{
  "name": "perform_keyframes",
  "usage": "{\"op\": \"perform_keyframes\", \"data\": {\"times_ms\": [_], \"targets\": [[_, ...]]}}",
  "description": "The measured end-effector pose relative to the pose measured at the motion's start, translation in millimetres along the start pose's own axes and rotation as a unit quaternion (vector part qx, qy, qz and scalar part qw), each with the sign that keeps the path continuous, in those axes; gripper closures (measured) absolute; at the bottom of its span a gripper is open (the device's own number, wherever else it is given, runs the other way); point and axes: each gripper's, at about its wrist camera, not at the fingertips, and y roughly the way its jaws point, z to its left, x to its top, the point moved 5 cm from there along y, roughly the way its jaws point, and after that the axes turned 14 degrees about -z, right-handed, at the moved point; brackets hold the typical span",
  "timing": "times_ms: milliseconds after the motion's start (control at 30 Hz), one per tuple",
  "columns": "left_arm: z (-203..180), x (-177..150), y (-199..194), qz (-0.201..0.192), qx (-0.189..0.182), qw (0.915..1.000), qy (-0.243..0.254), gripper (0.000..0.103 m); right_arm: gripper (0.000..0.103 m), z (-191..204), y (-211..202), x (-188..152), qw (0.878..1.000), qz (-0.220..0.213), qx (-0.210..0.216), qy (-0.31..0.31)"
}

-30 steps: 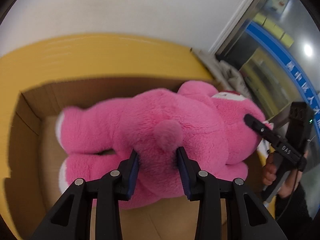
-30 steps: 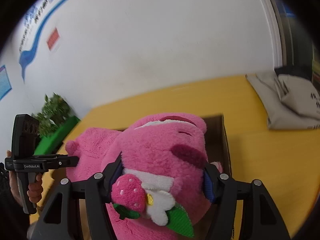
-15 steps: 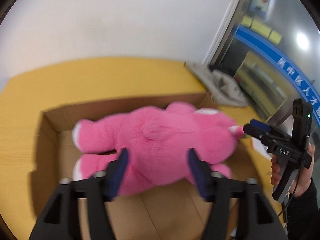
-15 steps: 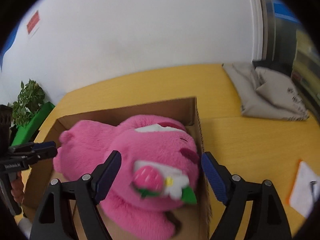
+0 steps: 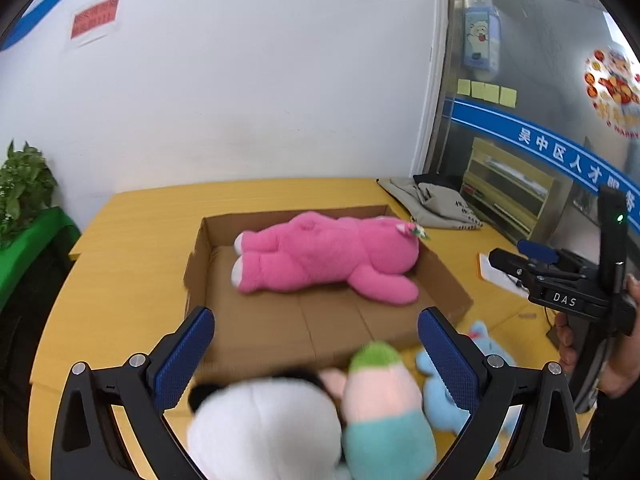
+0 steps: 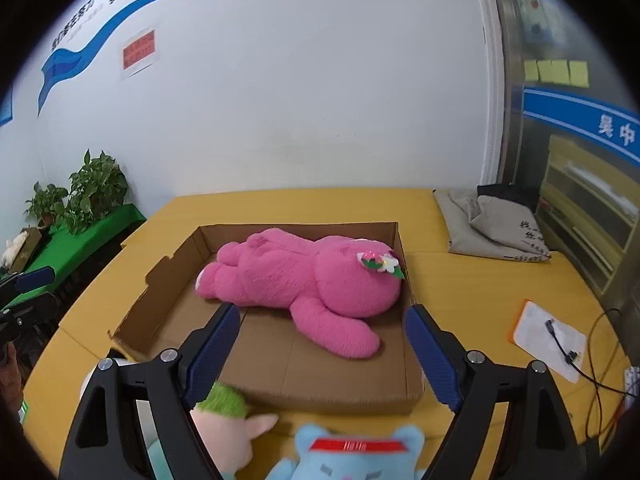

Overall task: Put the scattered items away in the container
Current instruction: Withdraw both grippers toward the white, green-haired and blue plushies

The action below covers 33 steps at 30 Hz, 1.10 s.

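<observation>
Left wrist view: at far left we see a potted plant on a green ledge beside the white wall, then the yellow counter carrying the open cardboard box. The pink plush bear lies on its side along the box's far wall, leaving the near half of the floor bare. Our left tool stands wide and empty above a white plush, a green-capped plush and a blue plush just outside the near rim. Further right, the right tool is likewise spread wide, holding nothing, with a grey bag and a notepad on open counter.
</observation>
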Motion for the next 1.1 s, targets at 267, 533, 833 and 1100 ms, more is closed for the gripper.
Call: {"op": "perform_keyframes", "data": {"times_ms": [267, 533, 833, 1100], "targets": [[-18, -33, -50, -0.016, 0.031, 0.9994, -0.008, 0.0, 0.018, 52, -66, -30, 0.997, -0.012, -0.01, -0.074], [-19, -49, -70, -0.016, 0.025, 0.9993, -0.022, 0.0, 0.018, 62, -97, -53, 0.998, -0.008, -0.016, -0.063], [-24, -47, -70, -0.019, 0.017, 0.9995, -0.017, 0.0, 0.018, 58, -105, -55, 0.998, -0.01, -0.031, -0.056], [-27, -47, -63, -0.017, 0.015, 0.9997, -0.012, 0.0, 0.018, 56, -100, -55, 0.998, -0.011, -0.032, -0.061]]}}
